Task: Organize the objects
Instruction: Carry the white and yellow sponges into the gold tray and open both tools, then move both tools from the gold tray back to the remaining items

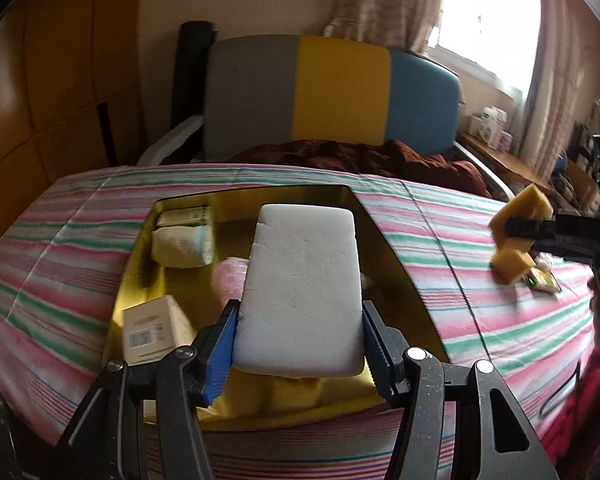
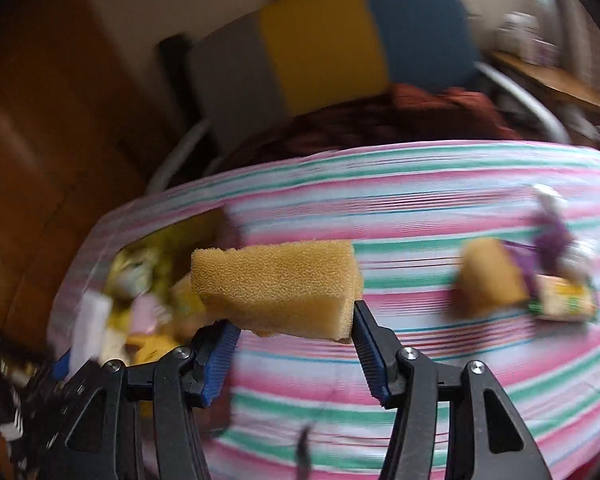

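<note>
My left gripper [image 1: 298, 344] is shut on a white foam block [image 1: 300, 288] and holds it over a gold tray [image 1: 384, 240] on the striped bed. The tray holds a white box [image 1: 156, 328], a white packet [image 1: 182, 246], a pink item [image 1: 230, 280] and a yellow piece. My right gripper [image 2: 296, 344] is shut on a yellow sponge [image 2: 276, 288] above the bedspread, right of the tray [image 2: 156, 264]. In the left wrist view it [image 1: 516, 230] hangs at the far right with the sponge [image 1: 518, 216]. The right wrist view is blurred.
Another yellow sponge [image 2: 492, 280], a green-edged packet [image 2: 566, 302] and a purple item [image 2: 552, 240] lie on the bedspread at the right. A brown blanket [image 1: 360, 156] and a grey-yellow-blue headboard [image 1: 332, 92] stand beyond. A wooden wardrobe [image 1: 60, 80] is at left.
</note>
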Demonstrator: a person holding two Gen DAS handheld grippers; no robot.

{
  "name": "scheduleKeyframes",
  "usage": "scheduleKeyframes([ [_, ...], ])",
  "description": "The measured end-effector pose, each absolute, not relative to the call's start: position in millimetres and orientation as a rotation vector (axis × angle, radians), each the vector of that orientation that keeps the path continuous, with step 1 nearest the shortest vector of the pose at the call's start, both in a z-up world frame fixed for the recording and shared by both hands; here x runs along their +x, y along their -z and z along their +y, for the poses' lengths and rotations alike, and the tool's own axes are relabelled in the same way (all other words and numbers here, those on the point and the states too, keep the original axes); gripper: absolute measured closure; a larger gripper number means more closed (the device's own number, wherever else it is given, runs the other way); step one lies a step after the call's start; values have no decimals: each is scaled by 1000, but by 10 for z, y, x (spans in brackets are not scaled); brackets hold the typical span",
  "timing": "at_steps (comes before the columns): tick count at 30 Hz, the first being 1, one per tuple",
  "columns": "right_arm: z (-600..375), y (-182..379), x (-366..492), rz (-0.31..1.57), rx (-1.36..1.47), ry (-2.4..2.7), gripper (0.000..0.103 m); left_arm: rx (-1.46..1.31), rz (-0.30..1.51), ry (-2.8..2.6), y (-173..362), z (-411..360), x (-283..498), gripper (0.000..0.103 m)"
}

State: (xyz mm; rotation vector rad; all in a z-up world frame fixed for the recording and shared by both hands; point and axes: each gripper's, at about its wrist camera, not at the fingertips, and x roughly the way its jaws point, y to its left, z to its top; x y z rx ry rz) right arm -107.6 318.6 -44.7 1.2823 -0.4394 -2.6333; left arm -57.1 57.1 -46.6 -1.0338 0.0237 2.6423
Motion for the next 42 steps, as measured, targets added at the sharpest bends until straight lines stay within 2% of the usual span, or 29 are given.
scheduleKeyframes([
  [5, 2546, 475, -1293, -355, 1278, 2514, 47, -1071, -57, -2702, 482, 263, -722, 44],
  [12, 2115, 446, -1736, -376, 1282, 2463, 44, -1096, -106, -2795, 497, -87, -1014, 44],
  [14, 1999, 434, -1891, -382, 1289, 2466, 38, -1100, -93, -2809, 514, -115, -1109, 43],
  [16, 1900, 416, -2010, -394, 1288, 2467, 18, -1119, -76, -2793, 553, -99, -1184, 29],
  [18, 1851, 396, -2042, -403, 1283, 2466, 18, -1149, -81, -2814, 599, -114, -1230, 20],
  [21, 1788, 377, -1990, -370, 1272, 2459, 18, -1162, -92, -2810, 629, -133, -1207, 17],
  [29, 1708, 517, -1670, -221, 1292, 2506, 18, -1170, -138, -2835, 636, -186, -993, 16],
  [42, 1758, 523, -1116, -35, 1223, 2738, 18, -1097, -68, -2844, 505, -89, -622, 14],
])
